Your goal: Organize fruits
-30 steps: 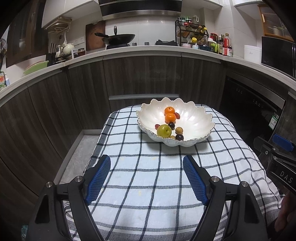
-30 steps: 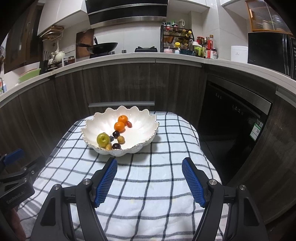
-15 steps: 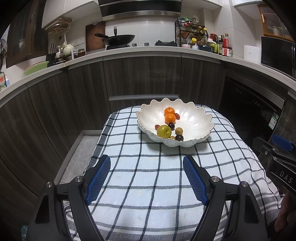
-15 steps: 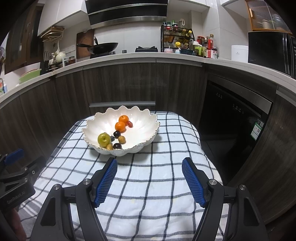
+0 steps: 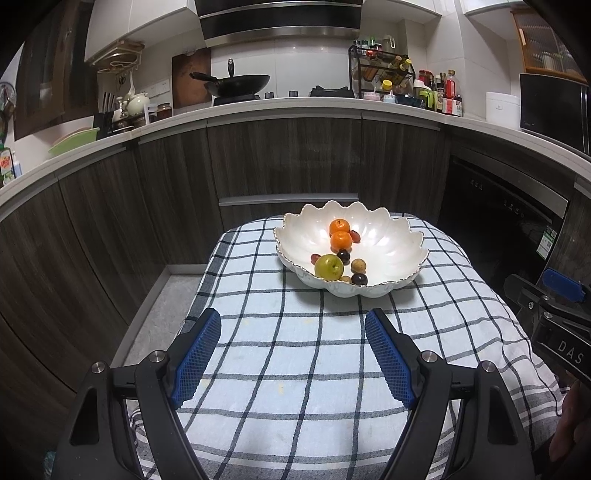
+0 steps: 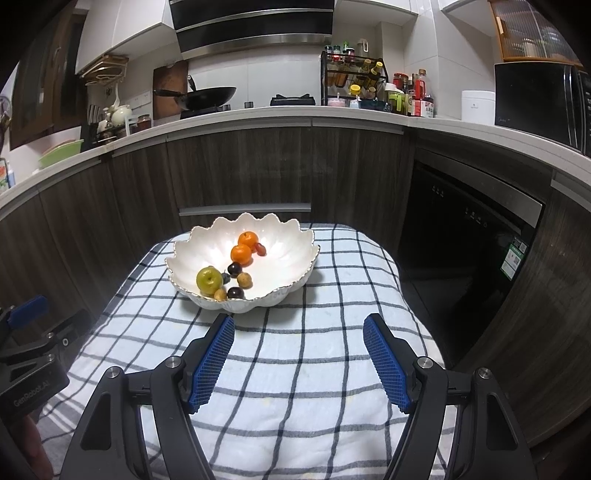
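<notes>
Fingers on my left gripper [image 5: 291,325] and right gripper [image 6: 299,330] are both spread wide with nothing between them, hovering over the checked cloth [image 5: 295,354] on the bench. The scalloped white bowl [image 5: 388,236] sits toward the far edge, holding a green apple [image 5: 328,266], two oranges [image 5: 340,240] and some small dark fruits [image 5: 359,278].

A home kitchen is showing itself here: a long white countertop [image 5: 295,107] is running over dark wood-grain cabinets [image 5: 284,158]. On that countertop a black wok [image 5: 240,83] is sitting on a burner under a range hood [image 5: 279,20], a spice rack [image 5: 380,74] is standing to the right of the wok, and a built-in dishwasher [image 6: 465,236] is sitting beneath the countertop's right end
</notes>
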Demonstrator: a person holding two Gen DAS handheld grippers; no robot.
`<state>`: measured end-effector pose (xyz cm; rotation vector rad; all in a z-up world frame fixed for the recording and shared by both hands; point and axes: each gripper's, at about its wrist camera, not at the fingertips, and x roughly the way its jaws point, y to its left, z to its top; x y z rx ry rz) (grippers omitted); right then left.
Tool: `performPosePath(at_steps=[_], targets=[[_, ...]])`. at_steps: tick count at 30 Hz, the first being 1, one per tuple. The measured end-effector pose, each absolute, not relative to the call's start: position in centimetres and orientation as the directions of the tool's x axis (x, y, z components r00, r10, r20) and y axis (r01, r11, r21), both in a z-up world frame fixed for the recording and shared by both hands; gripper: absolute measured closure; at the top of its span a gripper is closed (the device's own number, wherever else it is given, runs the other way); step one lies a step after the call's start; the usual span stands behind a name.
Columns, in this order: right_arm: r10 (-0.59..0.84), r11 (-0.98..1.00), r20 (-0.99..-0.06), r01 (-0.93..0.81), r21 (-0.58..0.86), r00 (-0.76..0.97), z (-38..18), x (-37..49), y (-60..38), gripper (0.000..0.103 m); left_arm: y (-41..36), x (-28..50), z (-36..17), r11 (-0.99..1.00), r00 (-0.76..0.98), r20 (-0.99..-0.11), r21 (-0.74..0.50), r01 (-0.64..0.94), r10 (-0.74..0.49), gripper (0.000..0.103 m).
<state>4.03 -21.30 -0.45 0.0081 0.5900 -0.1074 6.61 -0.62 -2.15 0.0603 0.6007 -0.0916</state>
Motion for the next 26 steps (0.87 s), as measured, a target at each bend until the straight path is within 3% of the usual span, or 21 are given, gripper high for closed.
performPosePath(at_steps=[23,26], targets=[[-0.104,0.994,-0.556,0.106,-0.027,0.825,-0.49,4.02,-21.3,0.03,-0.11,6.73,-2.16,0.996,0.824,-0.561,-0.002,0.09,-0.075,0.023],[-0.103,0.994,-0.556,0.106,-0.026,0.825,-0.52,4.01,-21.3,0.03,-0.1,6.72,-2.21,0.996,0.823,-0.564,0.0,0.09,-0.075,0.018]])
